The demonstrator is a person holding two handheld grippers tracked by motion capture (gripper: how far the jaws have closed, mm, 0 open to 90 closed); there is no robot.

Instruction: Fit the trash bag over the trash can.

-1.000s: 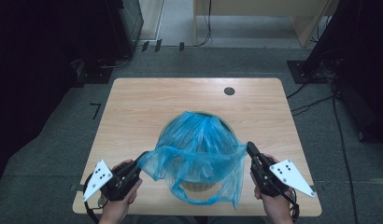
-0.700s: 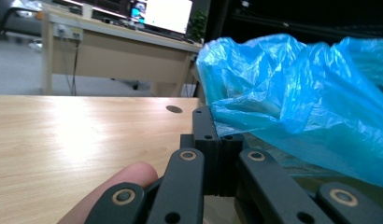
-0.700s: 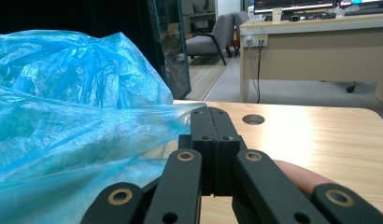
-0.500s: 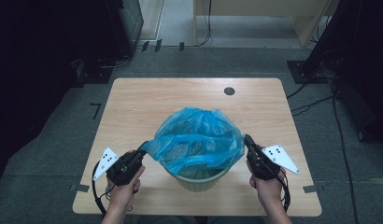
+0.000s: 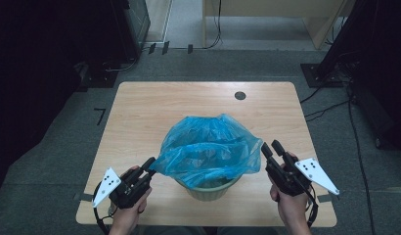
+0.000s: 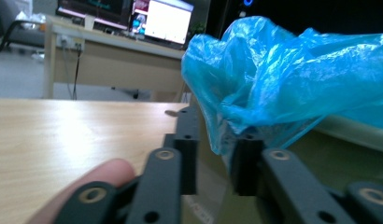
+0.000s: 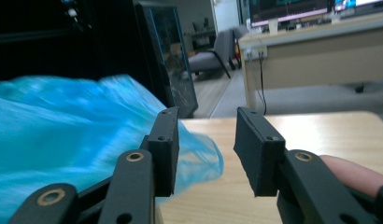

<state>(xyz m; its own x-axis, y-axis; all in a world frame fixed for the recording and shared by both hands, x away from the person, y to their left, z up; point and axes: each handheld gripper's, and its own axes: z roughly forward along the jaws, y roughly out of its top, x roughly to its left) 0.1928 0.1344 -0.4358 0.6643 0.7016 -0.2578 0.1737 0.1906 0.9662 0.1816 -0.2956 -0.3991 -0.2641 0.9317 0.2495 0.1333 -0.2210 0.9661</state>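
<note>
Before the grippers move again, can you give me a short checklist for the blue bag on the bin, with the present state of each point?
1. Left gripper free of the blue bag: not ok; its jaws have just been opening, yet the bag's corner hangs at the jaw tips in the left gripper view.
2. Right gripper free of the bag: ok; its jaws have just been opening, with nothing between them.
3. Bag over the rim of the bin: not ok on the near side, where the rim shows bare.
4. Bag over the far rim: cannot tell.
5. Bin upright on the table: ok.
</note>
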